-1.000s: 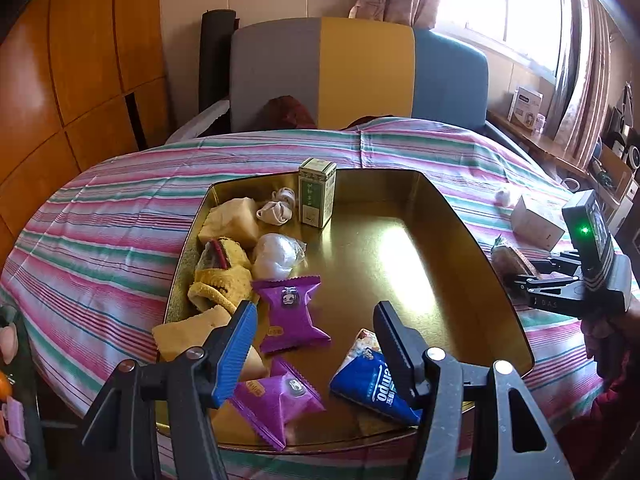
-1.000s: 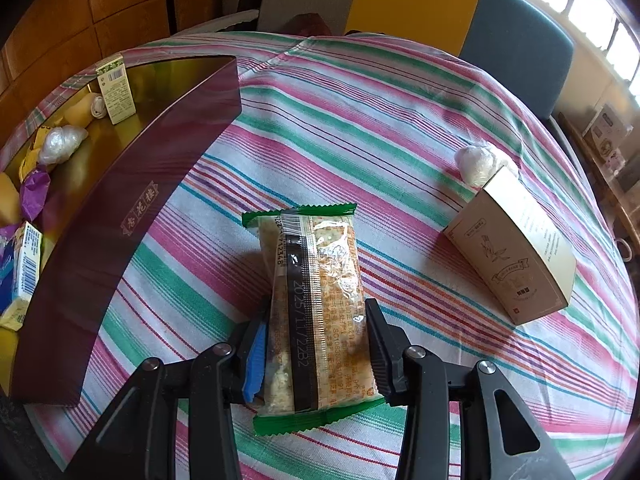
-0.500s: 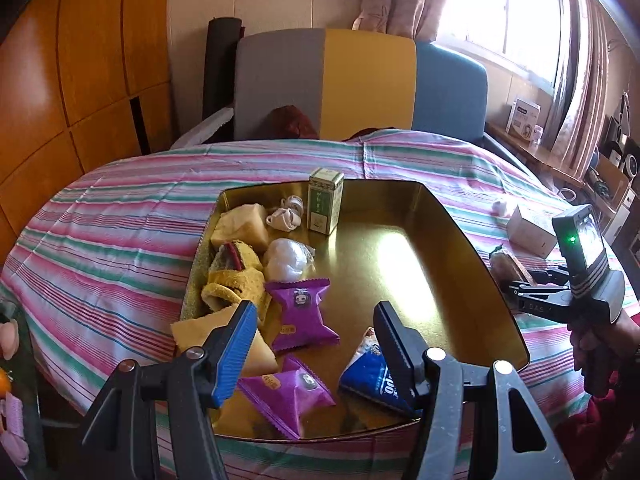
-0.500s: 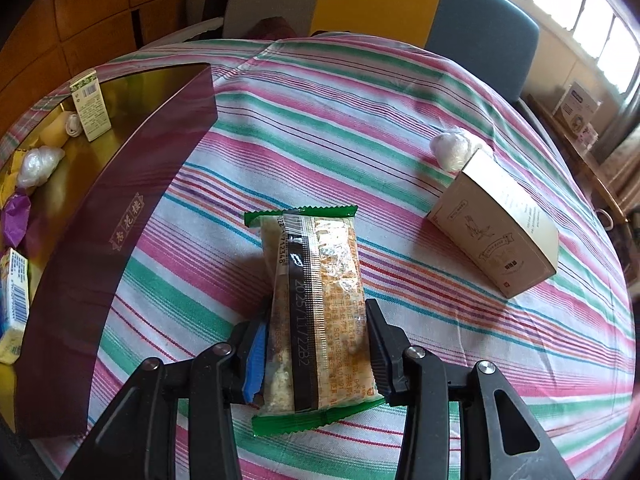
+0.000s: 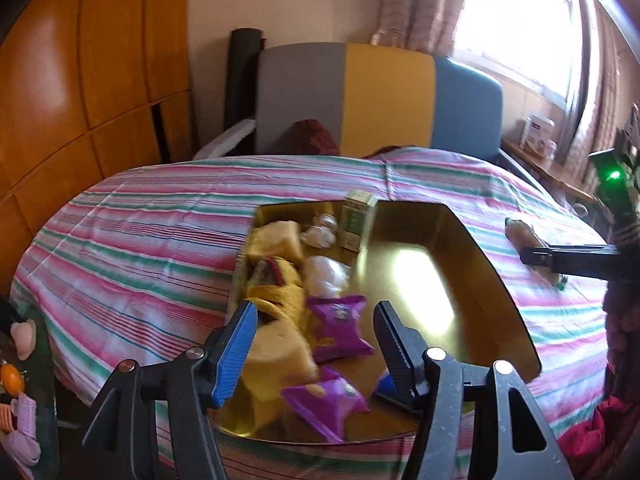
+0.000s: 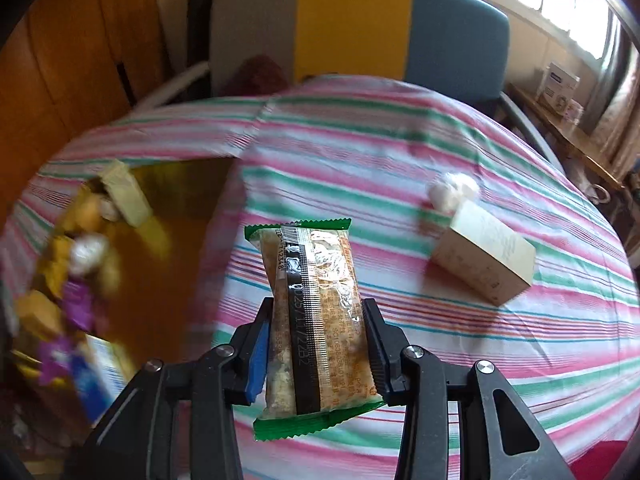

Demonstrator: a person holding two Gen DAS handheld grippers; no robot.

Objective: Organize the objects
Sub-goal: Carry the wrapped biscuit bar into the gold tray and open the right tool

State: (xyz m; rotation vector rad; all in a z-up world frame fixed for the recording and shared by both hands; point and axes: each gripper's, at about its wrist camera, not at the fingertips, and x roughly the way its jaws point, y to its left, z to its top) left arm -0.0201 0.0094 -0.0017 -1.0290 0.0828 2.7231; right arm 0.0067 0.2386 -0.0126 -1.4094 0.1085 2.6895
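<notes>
The snack bar packet [image 6: 316,316], a clear wrapper with green crimped ends and a black printed seam, sits clamped in the right gripper [image 6: 316,350]. Its pads press the packet's two long sides near the lower end, the jaws drawn narrow around it. The packet's long axis runs along the fingers, from 6 o'clock up toward 12 o'clock in the right wrist view, so most of its length sticks out ahead of the jaws. It hangs clear above the striped tablecloth [image 6: 400,160], not resting on it.

From the held packet, the gold tray [image 6: 188,200] lies at about 9 to 10 o'clock, its near wall just to the left. That is the relation the coming move appears to turn on: the packet probably has to travel leftward over that wall, and its projecting end would cross first. A small green carton [image 6: 124,196] stands at the tray's far end, with yellow and purple packets blurred along the tray's left side. At 2 to 3 o'clock, well apart, a beige box [image 6: 484,252] lies on the cloth with a white wrapped ball [image 6: 452,192] just beyond it.

The left gripper [image 5: 314,346] hovers over the tray's near end with jaws wide and nothing between them; purple packets [image 5: 340,328] and yellow ones lie below. It is nearer the tray's contents, but the right hand carries the packet.
</notes>
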